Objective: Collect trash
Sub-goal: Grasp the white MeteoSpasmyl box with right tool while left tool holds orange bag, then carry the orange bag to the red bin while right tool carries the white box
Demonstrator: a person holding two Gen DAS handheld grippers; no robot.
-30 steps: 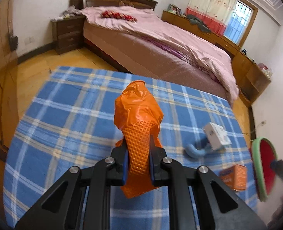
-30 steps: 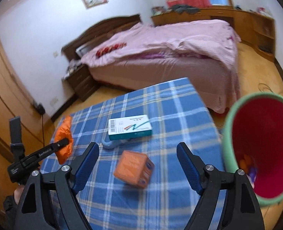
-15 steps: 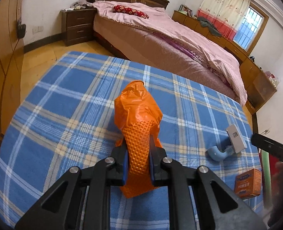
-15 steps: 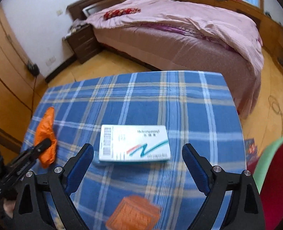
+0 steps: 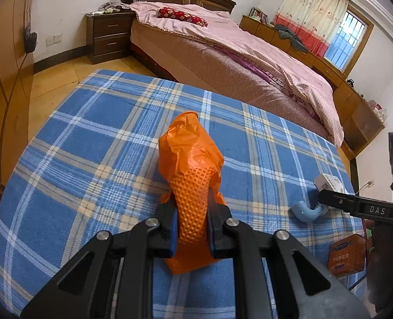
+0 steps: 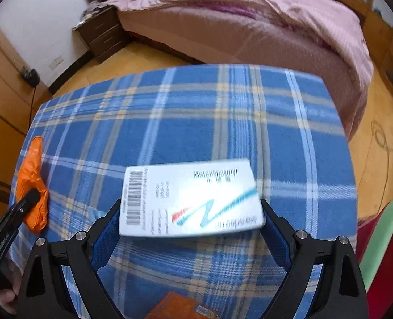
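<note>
**Right tool lines up on the white box while the left holds an orange bag**

The left tool [image 5: 191,228] is clamped on a crumpled orange plastic bag [image 5: 189,156], its two pads pressed tight against the bag's dimpled lower part. Bag and tool sit over the left side of the bench [image 5: 90,138], which is covered by a blue plaid cloth.

The right tool [image 6: 191,228] stands with its jaws spread wide and nothing gripped. A flat white box [image 6: 191,199] with a barcode and a teal zigzag lies between the blue pads [image 6: 106,234]. Each pad is close to one short end of the box, but the picture is blurred and I cannot tell whether either one touches it. In the left wrist view a light blue curved piece [image 5: 306,212] lies against the near side of that box. A small orange carton [image 5: 346,255] rests nearer still, by the bench's right corner.

A bin [image 6: 385,250], green-rimmed and red inside, shows at the right edge, beside the bench.

The step in hand looks like the approach to pick up the white box. The next move calls for settling the pads squarely on its two short ends and closing. The span is wide, so a skewed grip could let the box twist out. The box then has to be carried right to the bin, and the orange bag has yet to go in as well.
</note>
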